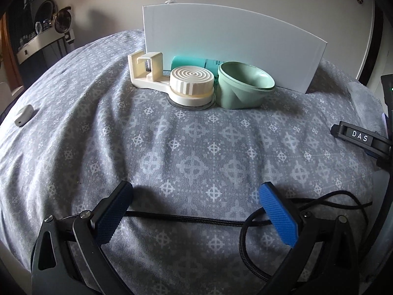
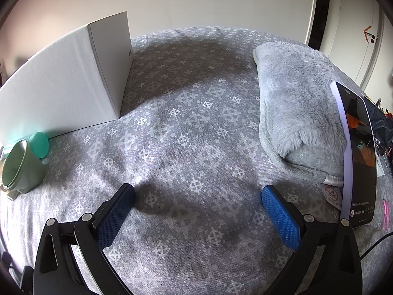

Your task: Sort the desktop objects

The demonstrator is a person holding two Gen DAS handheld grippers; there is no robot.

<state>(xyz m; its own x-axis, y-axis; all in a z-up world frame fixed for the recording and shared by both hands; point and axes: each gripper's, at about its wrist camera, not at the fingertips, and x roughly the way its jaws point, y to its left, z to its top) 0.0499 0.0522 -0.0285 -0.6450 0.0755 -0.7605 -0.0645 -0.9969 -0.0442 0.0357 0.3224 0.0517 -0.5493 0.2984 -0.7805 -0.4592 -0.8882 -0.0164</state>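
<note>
A white box [image 1: 231, 46] stands upright at the back of the patterned grey cloth [image 1: 186, 152]. In front of it lie a cream holder with a ribbed round knob [image 1: 189, 83], a pale green cup [image 1: 243, 86] on its side, and a teal bottle [image 1: 194, 62] partly hidden behind them. My left gripper [image 1: 196, 191] is open over bare cloth, well short of these objects. In the right wrist view the box [image 2: 73, 78], the green cup [image 2: 22, 167] and the teal bottle [image 2: 40, 145] sit far left. My right gripper [image 2: 197, 194] is open and holds nothing.
A black braided cable [image 1: 186, 218] runs across the cloth under the left gripper. A small white case [image 1: 23, 115] lies far left. A fluffy grey towel [image 2: 297, 113] is folded at the right, with a phone [image 2: 358, 157] standing beside it. A black device marked DAS [image 1: 361, 137] is at the right edge.
</note>
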